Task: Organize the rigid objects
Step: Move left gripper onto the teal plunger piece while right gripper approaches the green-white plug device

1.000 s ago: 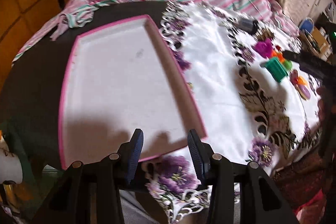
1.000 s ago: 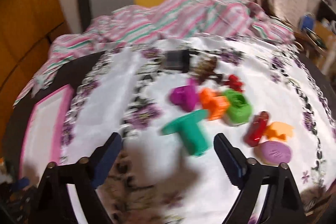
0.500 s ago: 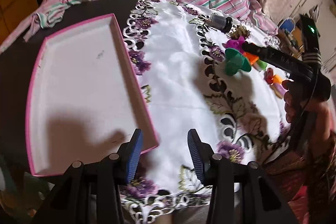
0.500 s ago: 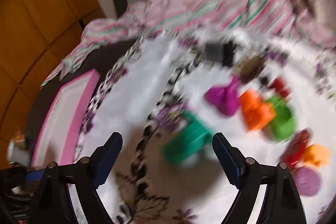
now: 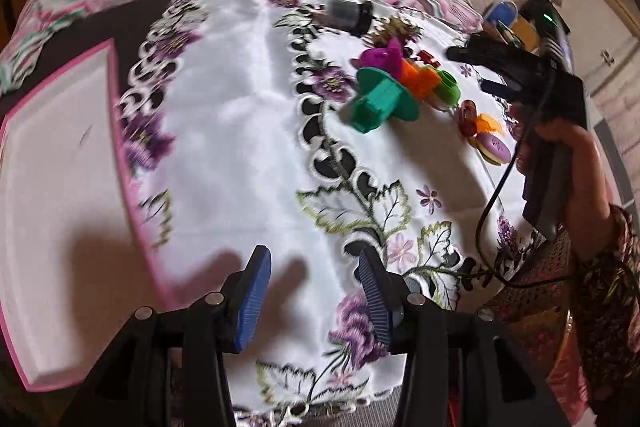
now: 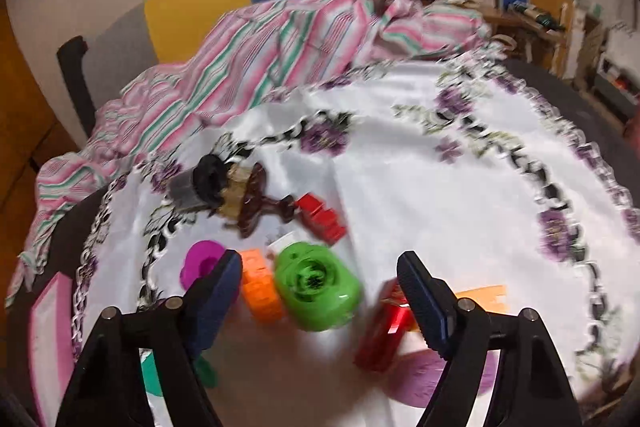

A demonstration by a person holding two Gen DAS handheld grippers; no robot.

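Note:
My left gripper (image 5: 314, 297) hangs over the white embroidered cloth just right of the pink-rimmed tray (image 5: 60, 187); its jaws are opening with nothing between them. My right gripper (image 6: 320, 297) hovers low over the toy pile, jaws closing, with the green toy (image 6: 316, 287) and the orange block (image 6: 260, 287) between the pads but not pressed. The teal toy (image 5: 380, 99) lies on its side at the pile's left, beside a purple toy (image 6: 200, 263). A shiny red piece (image 6: 380, 331) and a purple oval (image 6: 424, 375) lie by the right finger.
A grey-black cylinder (image 6: 200, 183), a brown piece (image 6: 256, 203) and a red block (image 6: 320, 215) lie behind the pile. A striped pink cloth (image 6: 280, 55) is heaped at the table's far side before a chair. A hand (image 5: 568, 155) holds the right gripper.
The left gripper moved right, off the tray's corner and over the cloth. The right gripper swung right, from around the teal toy to around the green one, and its fingers stand closer together.

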